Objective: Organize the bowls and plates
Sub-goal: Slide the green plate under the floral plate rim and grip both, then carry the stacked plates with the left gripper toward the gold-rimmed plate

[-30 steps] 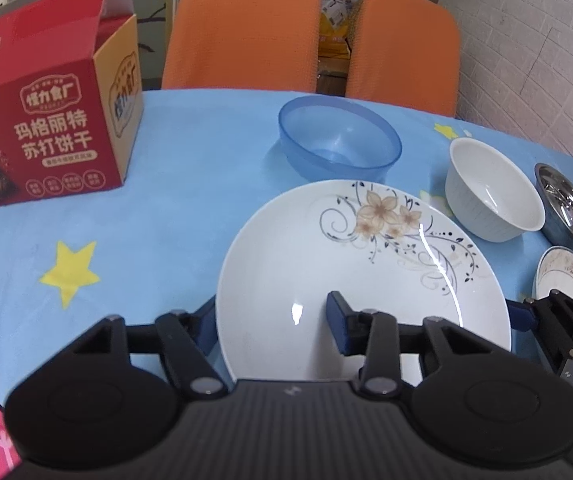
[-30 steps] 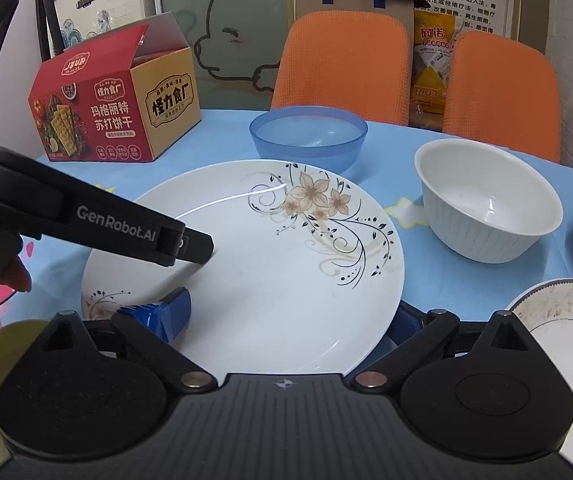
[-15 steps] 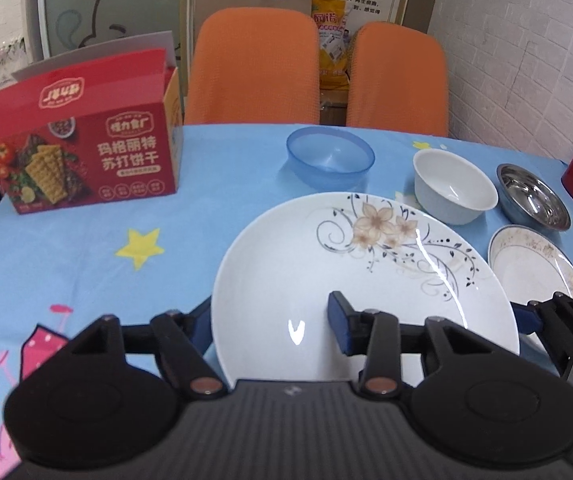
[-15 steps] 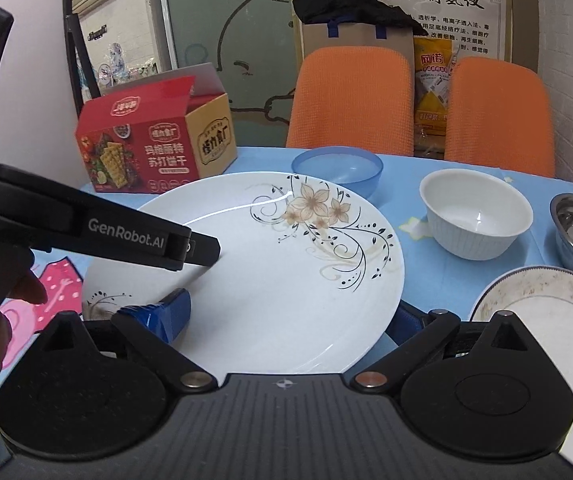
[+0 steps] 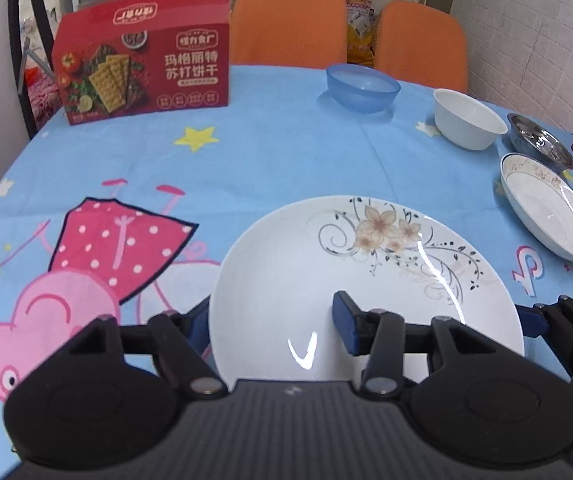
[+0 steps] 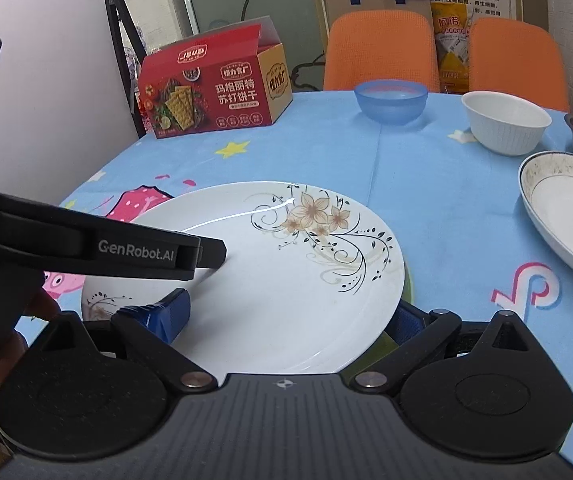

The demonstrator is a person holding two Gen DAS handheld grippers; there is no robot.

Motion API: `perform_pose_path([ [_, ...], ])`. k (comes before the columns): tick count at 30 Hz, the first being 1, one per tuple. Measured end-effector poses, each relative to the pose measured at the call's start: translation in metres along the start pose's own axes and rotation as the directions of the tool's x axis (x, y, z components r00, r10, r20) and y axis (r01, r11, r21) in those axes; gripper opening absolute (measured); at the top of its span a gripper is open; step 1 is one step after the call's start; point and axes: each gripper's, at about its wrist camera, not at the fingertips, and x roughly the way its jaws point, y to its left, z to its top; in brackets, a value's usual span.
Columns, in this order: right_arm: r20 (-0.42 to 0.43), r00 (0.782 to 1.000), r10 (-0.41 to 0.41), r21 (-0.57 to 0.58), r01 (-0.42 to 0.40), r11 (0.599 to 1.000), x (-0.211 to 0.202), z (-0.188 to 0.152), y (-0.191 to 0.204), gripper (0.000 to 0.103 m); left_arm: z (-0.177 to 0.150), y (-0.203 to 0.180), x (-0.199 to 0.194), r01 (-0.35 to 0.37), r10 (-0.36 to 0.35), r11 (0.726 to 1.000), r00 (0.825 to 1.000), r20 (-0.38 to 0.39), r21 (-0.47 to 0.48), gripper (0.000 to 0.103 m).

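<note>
Both grippers, left and right, tip down, jaws astride plate. Left jaws just opening. Plate near flat, flowers far side.

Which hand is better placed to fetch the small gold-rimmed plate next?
Right, probably: the small plate lies at the right in both views, and the right gripper is wide open. The left gripper, whose jaws have just been opening, straddles the flowered plate rim farther away.
</note>
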Motion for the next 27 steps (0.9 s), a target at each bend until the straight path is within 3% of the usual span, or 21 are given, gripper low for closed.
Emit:
perform_pose_path([
  [7, 0.028, 1.000, -0.009, 0.002, 0.008, 1.000, -0.008, -0.003, 0.000, 0.087, 0.000, 0.011, -0.013, 0.039, -0.036, 0.998, 0.998, 0.057, -0.047, 0.060],
  [13, 0.058, 0.997, -0.060, -0.050, 0.063, 0.997, -0.024, -0.008, 0.008, 0.087, 0.007, 0.009, -0.023, 0.016, -0.013, 0.999, 0.996, 0.091, -0.040, 0.062],
  [15, 0.088, 0.995, -0.046, -0.003, 0.046, 0.999, -0.032, -0.005, -0.002, 0.087, 0.010, 0.007, -0.025, 0.020, -0.016, 0.999, 0.995, 0.095, -0.044, 0.062],
  [19, 0.183, 0.976, -0.115, 0.043, 0.109, 0.993, -0.059, 0.000, -0.026, 0.087, 0.013, -0.007, -0.032, 0.041, -0.039, 0.999, 0.993, 0.108, -0.018, 0.066],
  [24, 0.183, 0.968, -0.171, 0.115, 0.152, 0.982, -0.085, -0.012, -0.067, 0.087, 0.016, -0.041, -0.036, 0.112, -0.116, 0.993, 0.988, 0.103, 0.043, 0.071],
  [27, 0.180, 0.952, -0.249, 0.181, 0.217, 0.959, -0.099, -0.022, -0.095, 0.087, 0.020, -0.065, -0.032, 0.171, -0.177, 0.982, 0.981, 0.081, 0.081, 0.072],
])
